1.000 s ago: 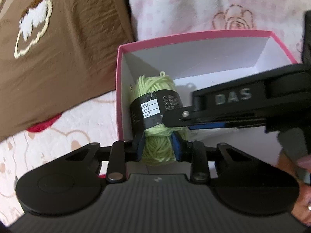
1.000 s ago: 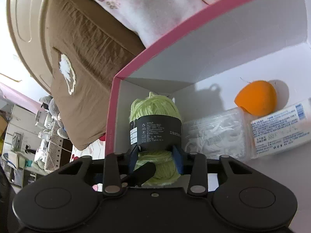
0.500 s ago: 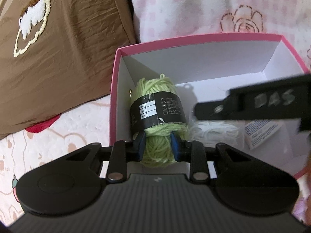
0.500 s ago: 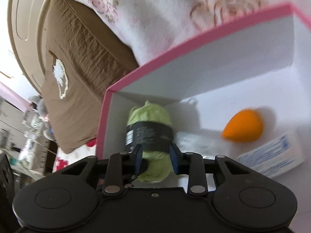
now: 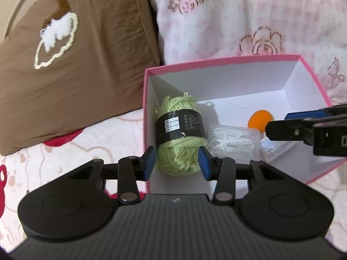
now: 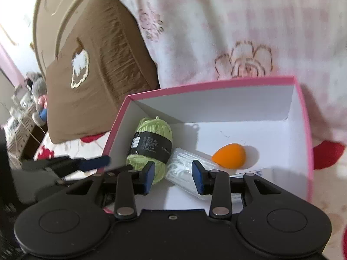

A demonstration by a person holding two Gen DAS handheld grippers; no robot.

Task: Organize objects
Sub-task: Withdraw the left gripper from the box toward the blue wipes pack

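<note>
The green yarn ball (image 5: pixel 179 137) is seen lying inside the pink box (image 5: pixel 221 61), at its left wall, centre of the left wrist view, w/ a black label band round it. The left gripper (image 5: pixel 176 162) fingers have just been opening: the blue pads stand either side of the yarn's near end w/ a visible gap, so it's judged released, not gripped. The right gripper (image 6: pixel 173 174) is seen parted as well, nothing pinched; only the clear packet of white bits (image 6: pixel 186 173) shows beyond its gap, untouched as far as can be told. An orange sponge (image 6: pixel 229 156) and a printed sachet (image 5: pixel 275 149) are also placed in the box, right of centre. Step in hand is judged as the drop-off of the yarn, approx. done. Next move prob. calls for both grippers to be lifted clear of the box rim w/o snagging loose strands, then another item sought. The box is set on a bed w/ a pink floral quilt (image 5: pixel 249 17); a brown pillow (image 5: pixel 76 65) is seen upper left, cluttered shelves at far left of the right wrist view.
</note>
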